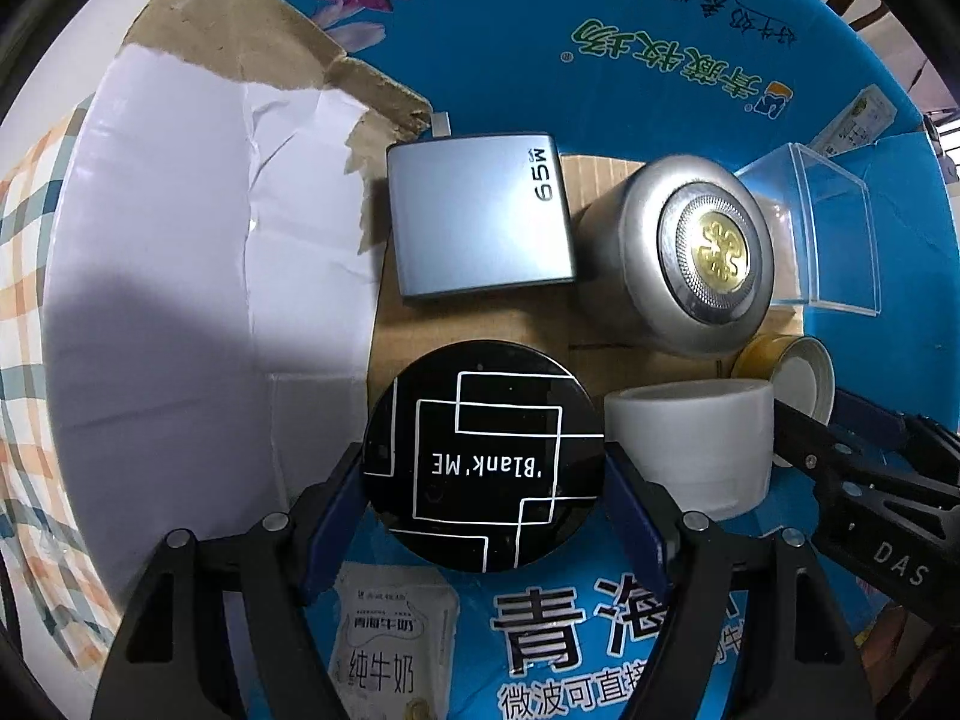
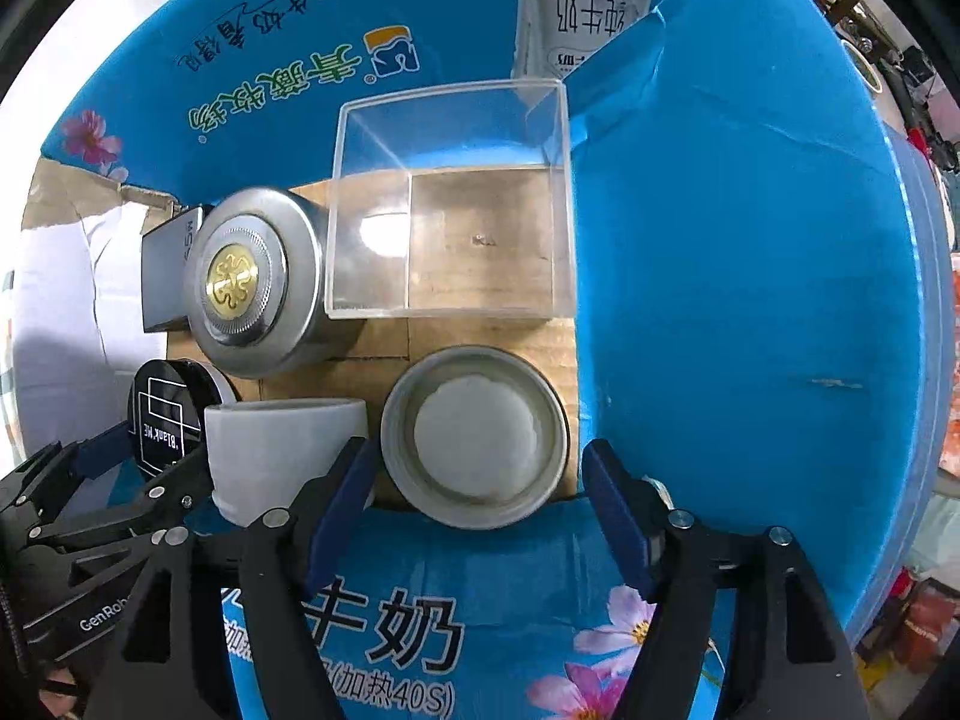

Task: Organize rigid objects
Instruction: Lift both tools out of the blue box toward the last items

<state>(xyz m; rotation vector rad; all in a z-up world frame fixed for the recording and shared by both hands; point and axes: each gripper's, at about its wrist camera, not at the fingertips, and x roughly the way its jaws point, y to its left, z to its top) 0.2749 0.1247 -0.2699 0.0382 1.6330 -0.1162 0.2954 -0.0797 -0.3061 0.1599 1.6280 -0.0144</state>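
Observation:
Inside a blue cardboard box (image 1: 630, 30) lie a grey 65W charger (image 1: 474, 216), a silver round tin with a gold emblem (image 1: 690, 252), a clear plastic box (image 2: 456, 204), a white tape roll (image 1: 690, 444) and a jar lid (image 2: 474, 438). My left gripper (image 1: 483, 468) is shut on the black round "Blank ME" compact (image 1: 483, 456), its pads touching both sides. My right gripper (image 2: 477, 468) is open, its jaws standing either side of the jar lid with a gap on the right. The right gripper shows in the left wrist view (image 1: 852, 468) beside the tape roll.
The box has blue flaps standing up on the far and right sides (image 2: 750, 300) and a white torn flap on the left (image 1: 180, 240). A checked cloth (image 1: 30, 300) lies outside on the left. Cluttered room beyond the right flap (image 2: 936, 600).

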